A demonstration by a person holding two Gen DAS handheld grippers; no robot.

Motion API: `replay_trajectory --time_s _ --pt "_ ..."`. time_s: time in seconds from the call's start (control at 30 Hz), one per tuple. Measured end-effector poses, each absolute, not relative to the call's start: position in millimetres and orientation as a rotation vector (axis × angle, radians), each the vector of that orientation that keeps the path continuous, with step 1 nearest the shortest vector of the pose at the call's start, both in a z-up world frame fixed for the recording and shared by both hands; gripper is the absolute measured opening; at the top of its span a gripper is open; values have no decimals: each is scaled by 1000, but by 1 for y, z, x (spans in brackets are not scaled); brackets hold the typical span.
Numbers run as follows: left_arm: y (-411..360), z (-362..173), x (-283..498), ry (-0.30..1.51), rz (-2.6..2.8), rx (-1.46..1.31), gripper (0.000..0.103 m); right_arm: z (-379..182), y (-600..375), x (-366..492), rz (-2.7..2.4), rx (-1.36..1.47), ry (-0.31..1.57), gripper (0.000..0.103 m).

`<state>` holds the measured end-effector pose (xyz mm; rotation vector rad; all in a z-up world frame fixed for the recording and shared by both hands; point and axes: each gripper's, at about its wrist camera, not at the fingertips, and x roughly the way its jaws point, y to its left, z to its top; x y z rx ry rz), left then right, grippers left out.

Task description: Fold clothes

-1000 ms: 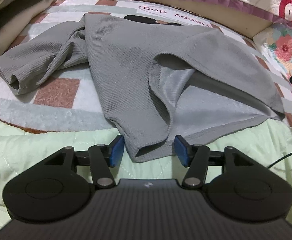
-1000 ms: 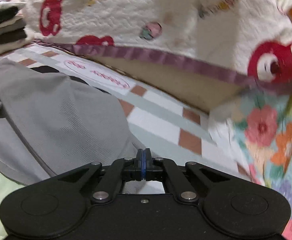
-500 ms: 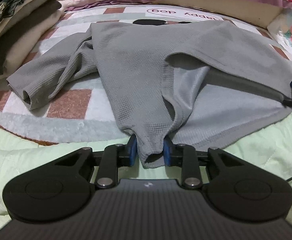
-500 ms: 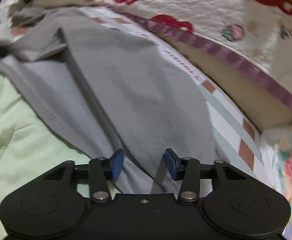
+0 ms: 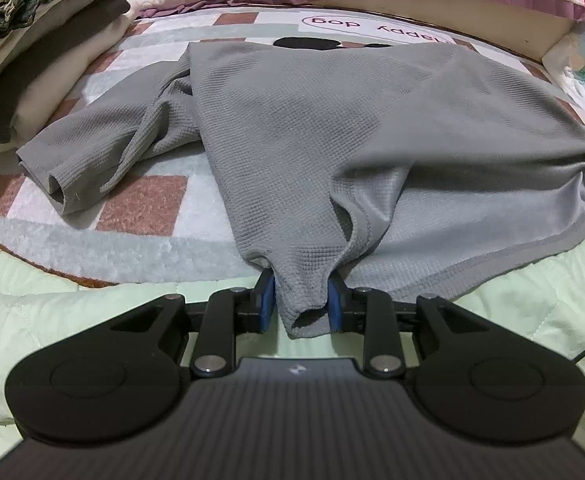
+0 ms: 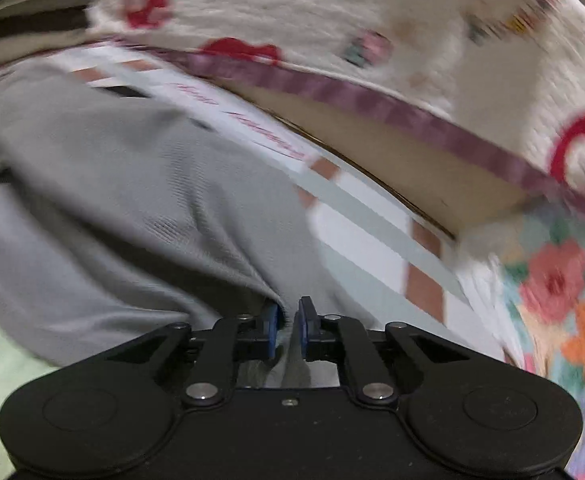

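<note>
Checkered blanket [image 5: 140, 208] supports grey shirt [image 5: 332, 128], spread flat for folding. Left gripper [image 5: 299, 304] pinches bunched hem corner for lifting. Right gripper [image 6: 288, 328], blurred, apparently clamps opposite hem corner, jaws narrow.

The left gripper [image 5: 300, 304] had its blue pads pressed against a bunched fold of cloth between them, while the right gripper [image 6: 288, 328] had its pads nearly together, pinching a thin fold
</note>
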<state>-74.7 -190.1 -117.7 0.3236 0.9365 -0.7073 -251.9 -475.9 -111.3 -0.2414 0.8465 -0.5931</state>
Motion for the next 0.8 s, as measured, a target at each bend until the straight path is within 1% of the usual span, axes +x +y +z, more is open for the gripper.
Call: replay_trajectory --time_s 0.17,0.2,0.27,0.3,0.37,0.43,0.47,0.53,0.57,0.6,0.63,0.77,0.8 --pt "-189 -117 -74 935 -716 308 28 -110 -496 -262 -651 -152 843 6" --pt "-188 -117 -73 935 -722 304 27 -109 -498 -264 -650 -132 840 13" --pt "-187 -117 -73 935 -732 298 29 -110 -499 -270 -624 -35 817 22" --pt "-187 -117 -72 936 -735 297 29 -113 -497 -272 -618 -30 822 26" --pt "-187 -117 -72 939 -738 295 30 -119 -493 -275 -605 -21 833 28" --pt "-187 -117 -71 943 -741 290 32 -125 -489 -278 -591 -12 844 32" --pt "-187 -118 -71 946 -743 284 33 -129 -487 -280 -585 -8 849 36" --pt "-187 -118 -70 952 -749 274 37 -134 -486 -281 -594 -34 869 36" --pt "-188 -118 -70 954 -753 270 41 -137 -486 -281 -598 -48 878 34" --pt "-188 -117 -70 954 -756 273 41 -135 -489 -282 -598 -48 869 12" --pt "-188 -117 -70 954 -760 276 41 -126 -496 -286 -614 -3 828 3" --pt "-186 -114 -72 943 -778 296 41 -89 -524 -302 -694 211 674 4" --pt "-185 -115 -72 944 -782 299 41 -85 -530 -305 -712 239 660 4"
